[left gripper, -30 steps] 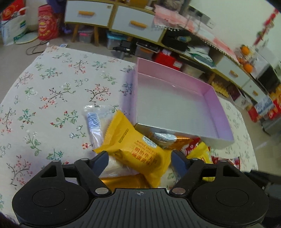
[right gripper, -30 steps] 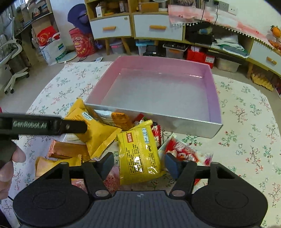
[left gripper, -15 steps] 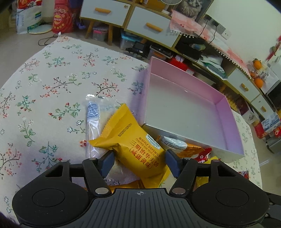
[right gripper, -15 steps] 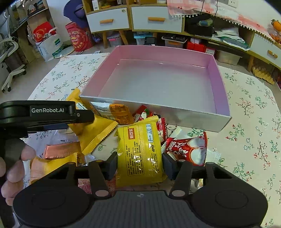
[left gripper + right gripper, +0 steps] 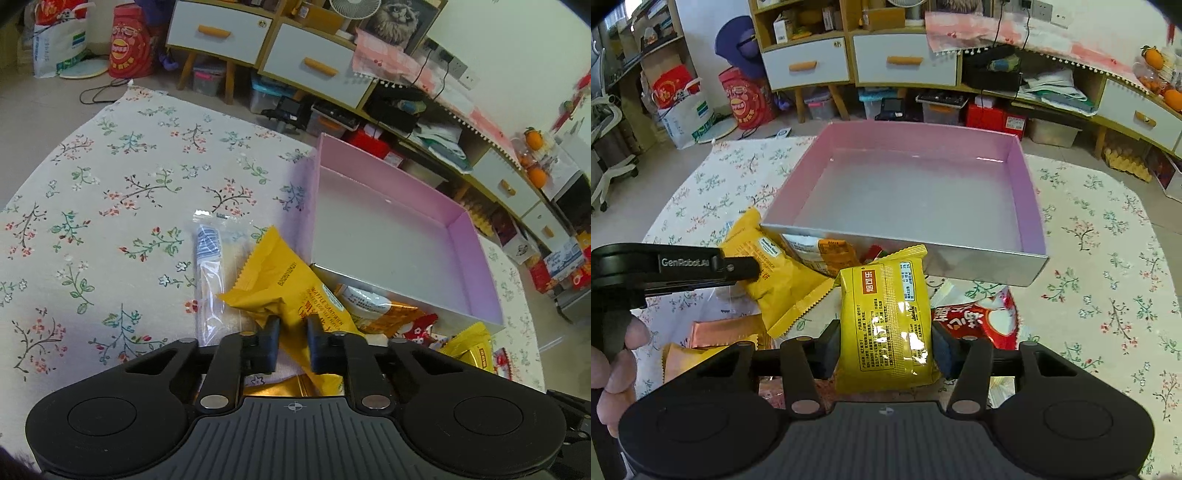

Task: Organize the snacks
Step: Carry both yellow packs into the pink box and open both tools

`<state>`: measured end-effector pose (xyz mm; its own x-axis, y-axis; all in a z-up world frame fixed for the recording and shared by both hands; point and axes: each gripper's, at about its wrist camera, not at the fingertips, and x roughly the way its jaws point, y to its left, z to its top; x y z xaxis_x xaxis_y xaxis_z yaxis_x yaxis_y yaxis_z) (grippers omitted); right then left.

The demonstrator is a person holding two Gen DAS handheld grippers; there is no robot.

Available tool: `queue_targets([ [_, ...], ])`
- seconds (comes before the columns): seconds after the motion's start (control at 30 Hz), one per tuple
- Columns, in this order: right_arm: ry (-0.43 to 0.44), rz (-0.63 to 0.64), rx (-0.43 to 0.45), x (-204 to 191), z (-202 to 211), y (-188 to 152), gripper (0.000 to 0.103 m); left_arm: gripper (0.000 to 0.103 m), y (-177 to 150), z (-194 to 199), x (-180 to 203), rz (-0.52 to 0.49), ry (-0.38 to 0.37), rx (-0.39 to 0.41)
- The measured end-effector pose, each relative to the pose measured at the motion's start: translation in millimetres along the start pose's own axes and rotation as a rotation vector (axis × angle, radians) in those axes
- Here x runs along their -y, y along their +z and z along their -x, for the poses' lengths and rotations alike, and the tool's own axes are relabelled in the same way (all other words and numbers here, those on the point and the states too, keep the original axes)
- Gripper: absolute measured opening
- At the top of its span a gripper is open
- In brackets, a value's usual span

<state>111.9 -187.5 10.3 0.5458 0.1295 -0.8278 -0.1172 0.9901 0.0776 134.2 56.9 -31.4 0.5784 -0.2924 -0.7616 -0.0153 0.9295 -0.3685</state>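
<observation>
Left wrist: your left claw point(image 5: 291, 334) has closed from wide open a second ago to a narrow gap, pinching the orange-yellow waffle sandwich pack point(image 5: 291, 291) at 6 o'clock. The pink box point(image 5: 391, 236), at 2 o'clock, holds nothing visible.

Right wrist: your right claw point(image 5: 886, 349) has narrowed too, both pads now pressing the sides of the yellow snack pack point(image 5: 886, 317), just short of the box's near wall at 12 o'clock. Both grips look set; judging by that, lift and drop into the box next.
</observation>
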Motion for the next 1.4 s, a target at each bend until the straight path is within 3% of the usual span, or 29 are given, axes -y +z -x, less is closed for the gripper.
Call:
queue_targets([
  [0.1, -0.003, -0.014, 0.005, 2, 3, -1, 0.024, 0.009, 0, 1, -4, 0.012, -0.035, -0.008],
  [0.17, -0.003, -0.022, 0.004, 3, 4, -1, 0.024, 0.019, 0, 0, -10, 0.072, -0.055, -0.016],
  [0.23, -0.002, -0.027, 0.003, 3, 4, -1, 0.024, 0.041, 0, -3, -14, 0.126, -0.060, -0.021],
  [0.3, -0.002, -0.034, 0.001, 4, 3, 0, 0.024, 0.053, 0, -5, -12, 0.158, -0.043, -0.009],
  [0.63, 0.008, -0.066, -0.031, 5, -8, 2, 0.025, 0.065, -3, -28, 12, 0.209, 0.098, 0.039],
  [0.8, 0.012, -0.073, -0.046, 10, -10, 0, 0.025, 0.062, -11, -35, 16, 0.173, 0.135, 0.067],
  [0.93, 0.019, -0.087, -0.055, 15, -10, 0, 0.025, 0.045, -12, -31, 12, 0.173, 0.121, 0.054],
  [1.0, 0.024, -0.098, -0.056, 18, -10, 0, 0.025, 0.042, -11, -29, 9, 0.164, 0.112, 0.043],
  [1.4, 0.016, -0.096, -0.012, 17, 0, 6, 0.024, 0.036, -13, -10, 4, 0.078, 0.026, -0.040],
])
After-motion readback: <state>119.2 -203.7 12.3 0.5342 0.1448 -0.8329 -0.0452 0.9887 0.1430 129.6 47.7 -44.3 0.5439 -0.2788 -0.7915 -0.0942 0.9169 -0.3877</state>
